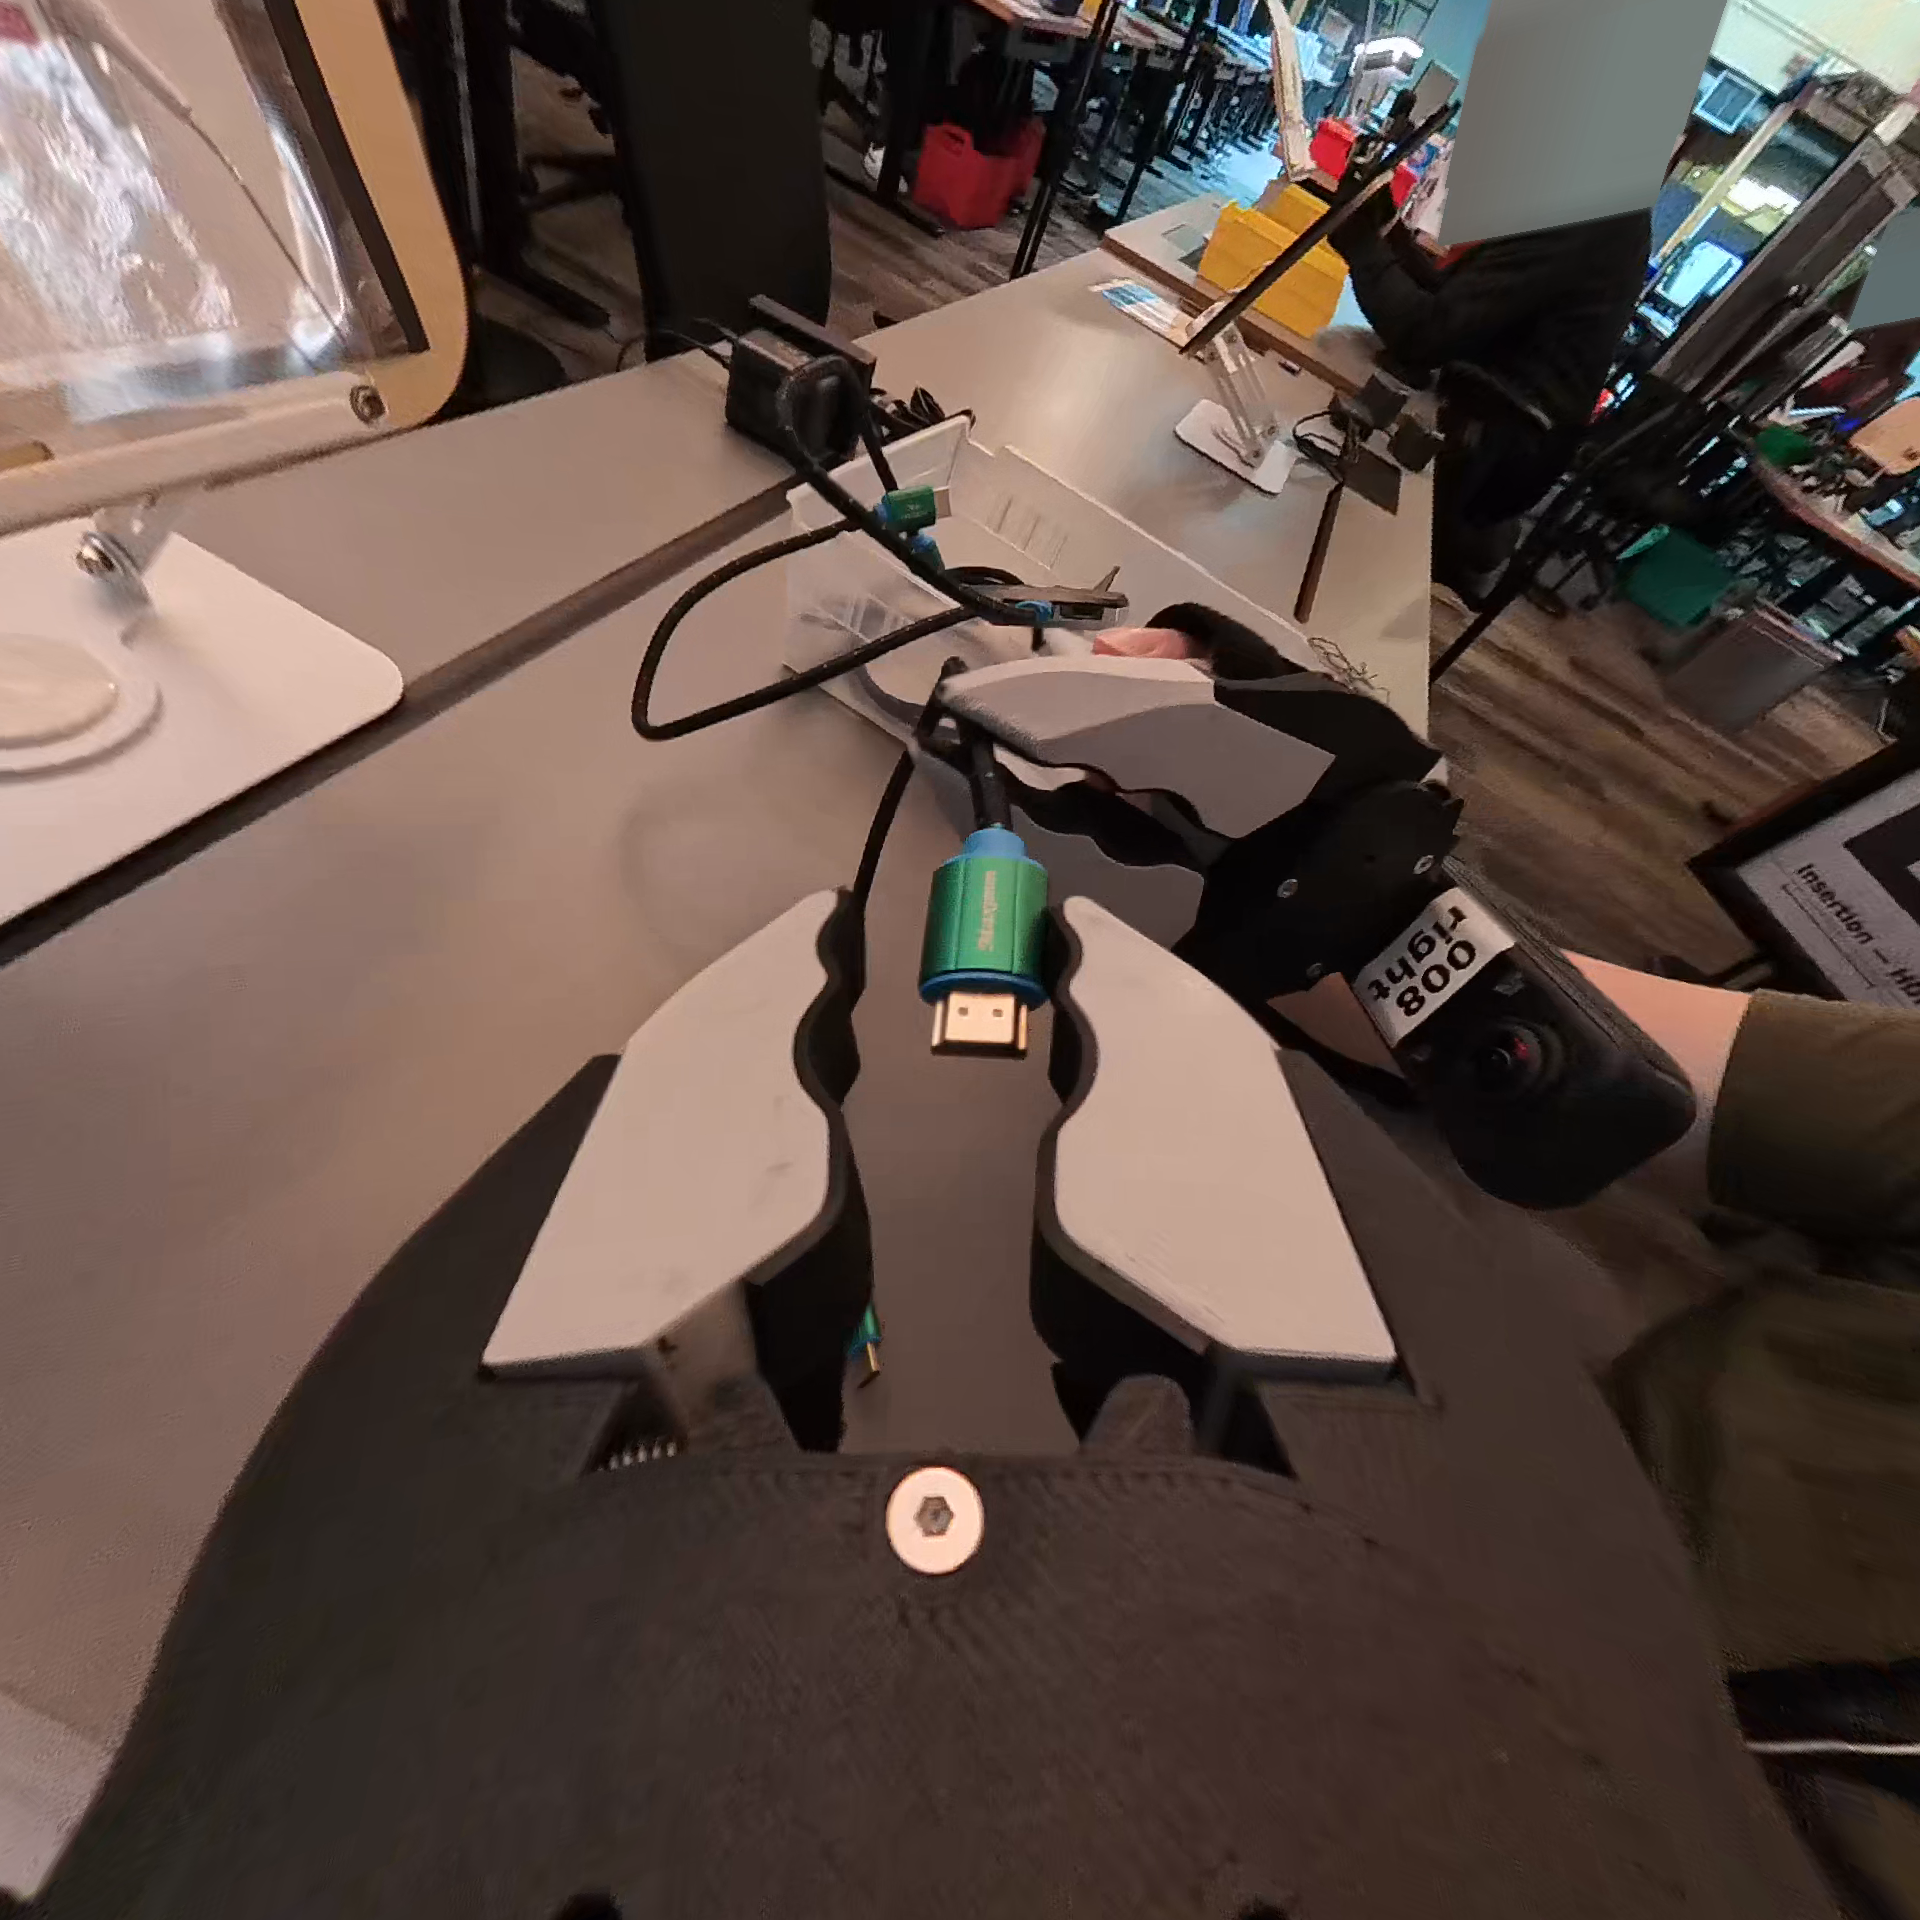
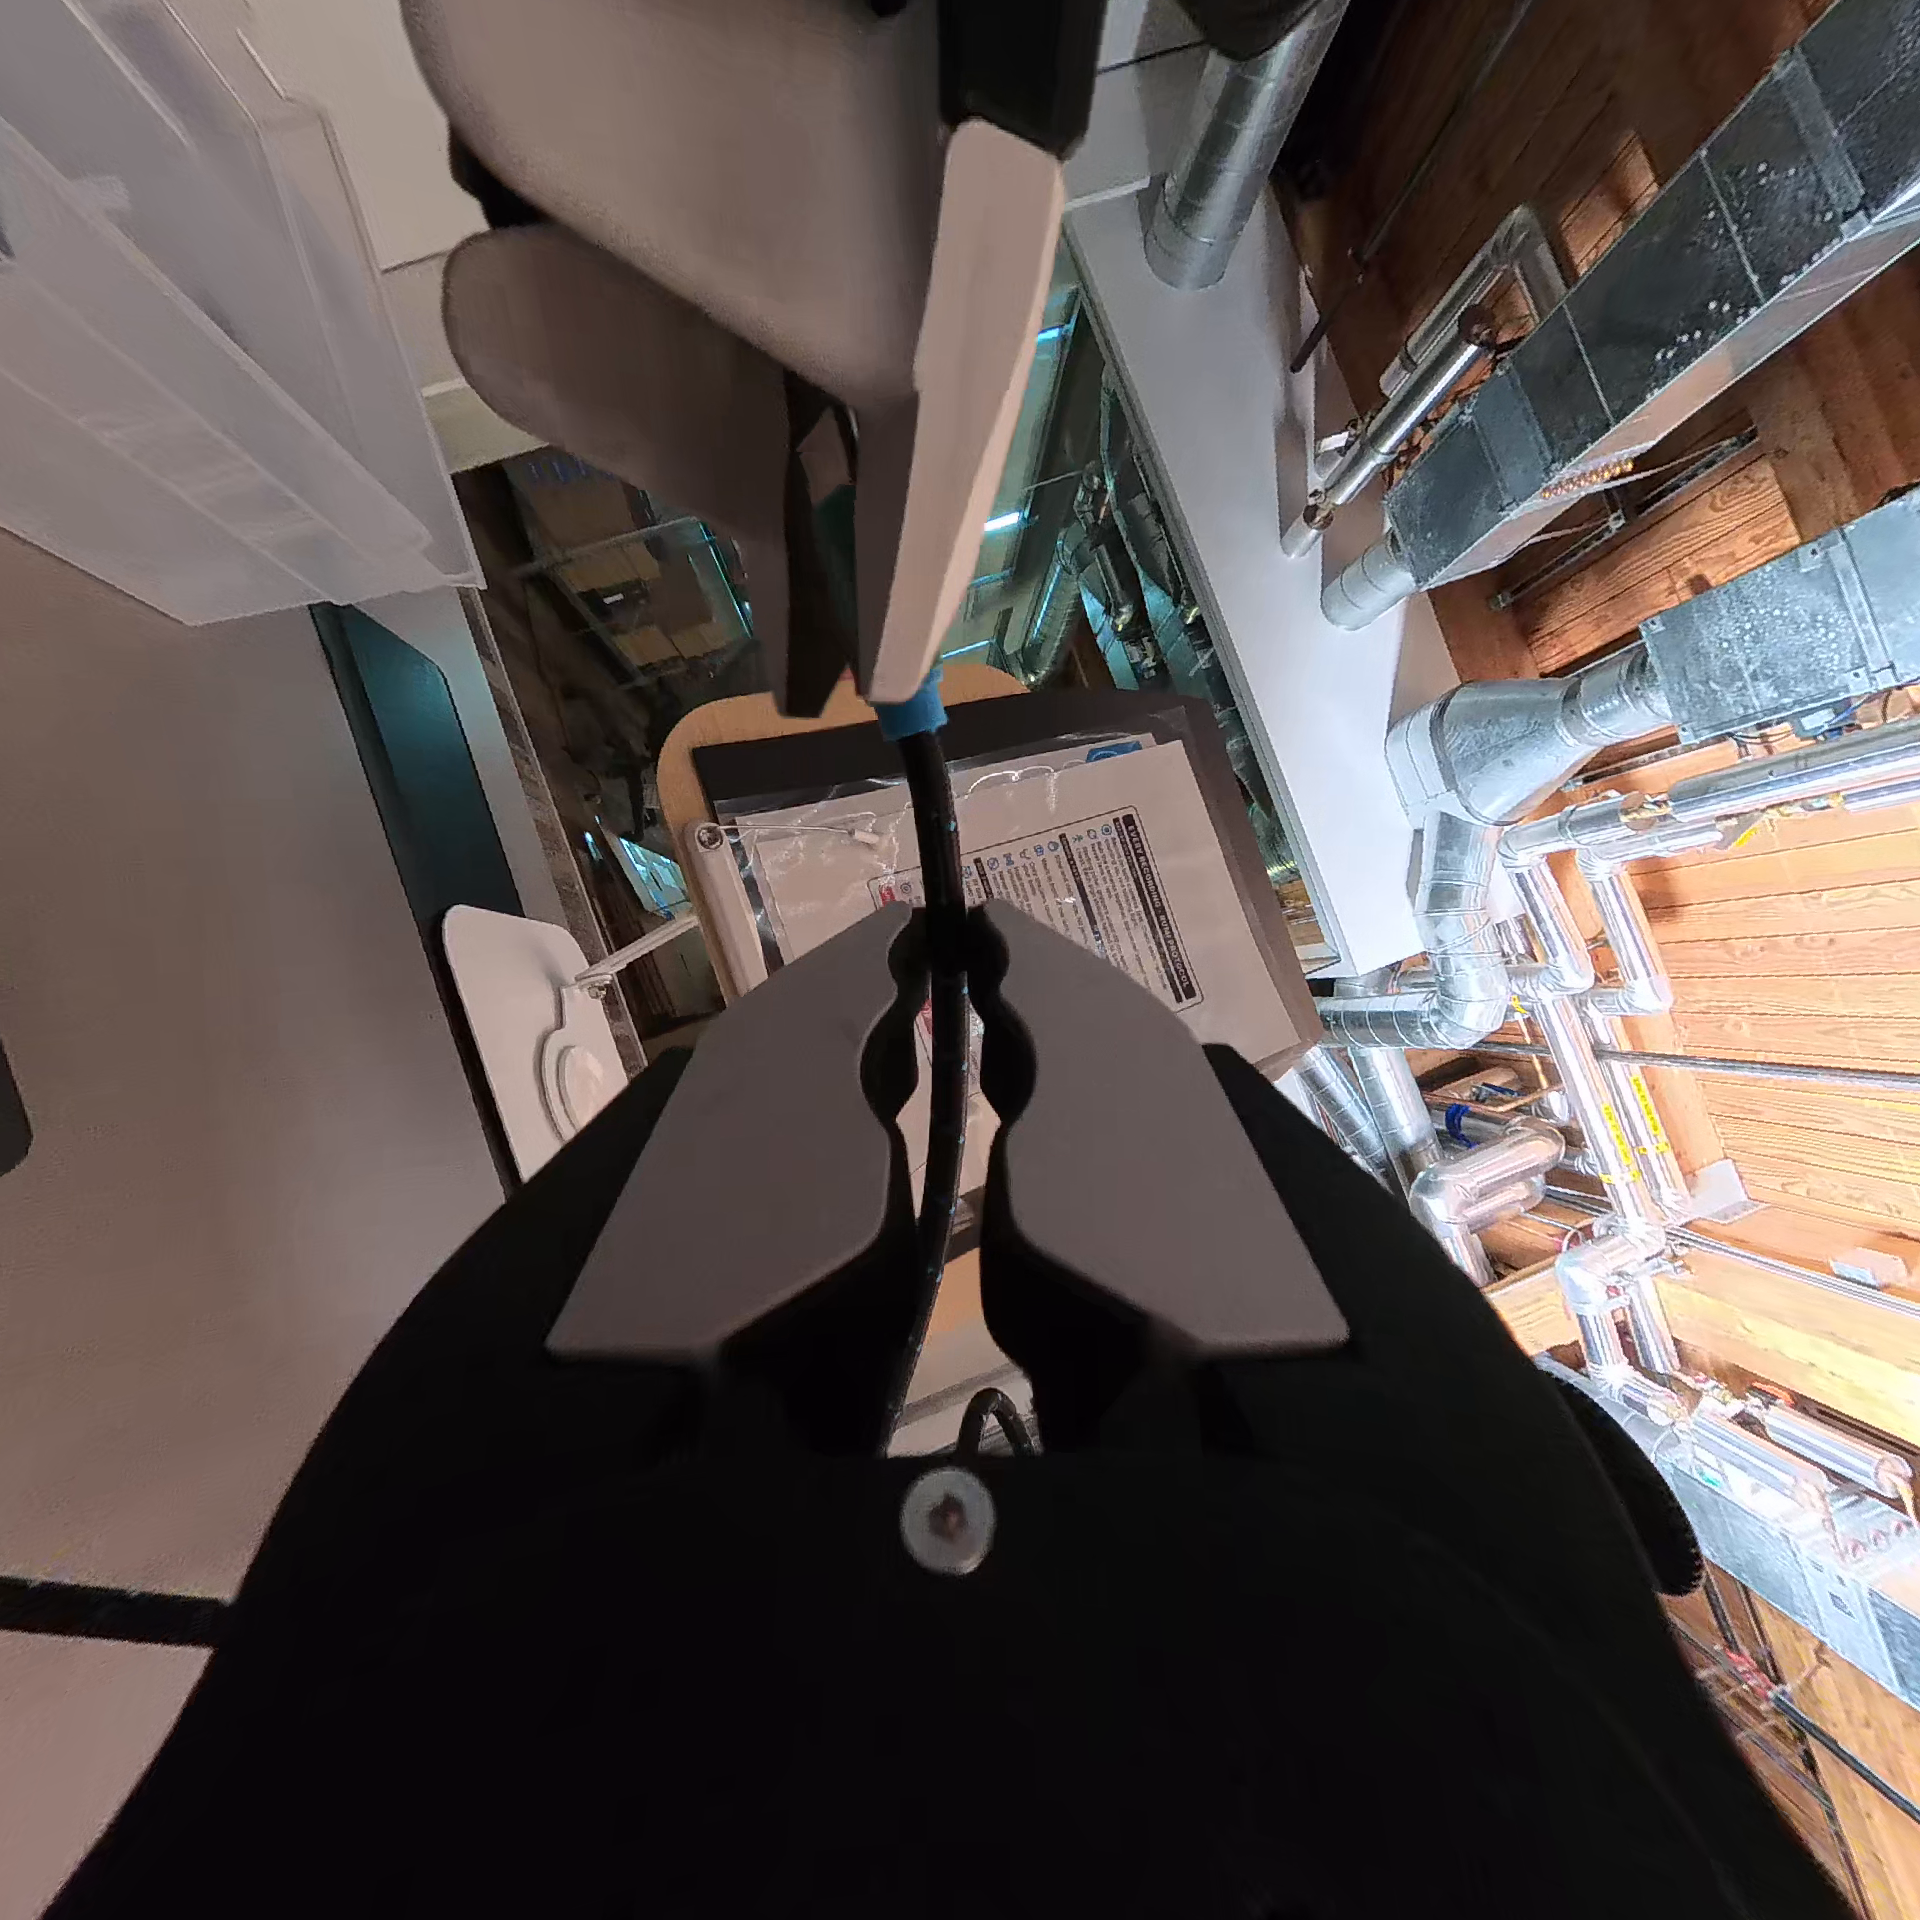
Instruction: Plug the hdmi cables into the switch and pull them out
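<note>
left gripper (image 1: 951, 966): fingers apart, flanking green HDMI plug (image 1: 982, 935), not clamped
right gripper (image 2: 943, 961): pinched on black cable (image 2: 940, 1039) behind plug
step: handover, plug not inserted
switch (image 1: 1049, 601): probably dark box beyond
next: close left, align with port

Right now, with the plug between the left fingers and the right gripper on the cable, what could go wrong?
1. The left gripper looks open around the green plug; if the right gripper lets go of the cable, the plug may drop.
2. The loose cable loop by the clear box could snag.
</note>
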Demonstrator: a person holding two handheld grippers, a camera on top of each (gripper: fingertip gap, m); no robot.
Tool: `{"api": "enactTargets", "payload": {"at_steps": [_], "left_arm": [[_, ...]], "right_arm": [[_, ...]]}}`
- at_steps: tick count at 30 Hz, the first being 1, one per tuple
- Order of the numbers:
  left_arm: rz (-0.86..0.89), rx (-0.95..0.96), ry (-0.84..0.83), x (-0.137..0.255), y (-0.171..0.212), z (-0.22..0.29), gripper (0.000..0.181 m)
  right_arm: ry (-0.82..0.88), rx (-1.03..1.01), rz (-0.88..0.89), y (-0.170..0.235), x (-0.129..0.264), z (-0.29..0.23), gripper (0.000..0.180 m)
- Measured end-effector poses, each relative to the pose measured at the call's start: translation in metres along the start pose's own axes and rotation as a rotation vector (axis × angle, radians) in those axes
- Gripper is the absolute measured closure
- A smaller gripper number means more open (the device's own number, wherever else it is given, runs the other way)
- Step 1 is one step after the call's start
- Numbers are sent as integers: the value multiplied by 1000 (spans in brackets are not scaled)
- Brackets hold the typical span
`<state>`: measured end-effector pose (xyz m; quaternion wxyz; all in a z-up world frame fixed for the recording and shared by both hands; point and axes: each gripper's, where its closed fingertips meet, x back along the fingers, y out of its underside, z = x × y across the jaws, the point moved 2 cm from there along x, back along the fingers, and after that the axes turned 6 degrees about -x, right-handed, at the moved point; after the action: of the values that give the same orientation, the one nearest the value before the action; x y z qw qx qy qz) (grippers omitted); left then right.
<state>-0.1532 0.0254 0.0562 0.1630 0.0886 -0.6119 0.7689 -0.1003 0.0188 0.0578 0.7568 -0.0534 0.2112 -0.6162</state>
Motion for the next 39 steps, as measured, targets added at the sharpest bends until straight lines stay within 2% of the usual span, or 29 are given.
{"api": "enactTargets", "payload": {"at_steps": [3,9,12,15,17,19,21,23,26,28,30,33,37,39], "left_arm": [[52,-6,10,-4,-5,1,158],[65,-19,20,-3,-8,3,159],[73,-46,-18,5,-11,0,159],[88,-82,-73,18,-15,-5,159],[100,-102,-89,25,-18,-6,159],[116,-108,-92,31,-21,-6,159],[132,-120,-79,33,-24,-3,159],[138,-142,-71,33,-26,2,159],[147,-203,-35,25,-29,18,159],[135,-253,-11,16,-29,30,159],[114,-301,1,8,-28,40,159],[103,-351,29,1,-28,53,159],[107,-419,68,0,-28,66,159],[120,-434,99,2,-29,73,159]], "right_arm": [[11,-13,-12,2,-1,2,172],[41,-27,20,2,-1,5,171],[20,-146,60,-2,-1,7,162],[-46,-356,116,-8,2,13,156],[-132,-502,199,-18,9,17,158],[-357,-644,310,-35,18,4,169],[-585,-853,386,-49,23,-13,169],[-787,-1078,367,-53,21,-33,169],[-943,-1355,383,-57,17,-49,147],[-942,-1451,387,-56,13,-50,138],[-924,-1446,396,-57,13,-51,127],[-776,-1448,403,-48,5,-42,109],[-679,-1480,501,-40,8,-18,108],[-691,-1519,506,-33,7,-14,109]]}}
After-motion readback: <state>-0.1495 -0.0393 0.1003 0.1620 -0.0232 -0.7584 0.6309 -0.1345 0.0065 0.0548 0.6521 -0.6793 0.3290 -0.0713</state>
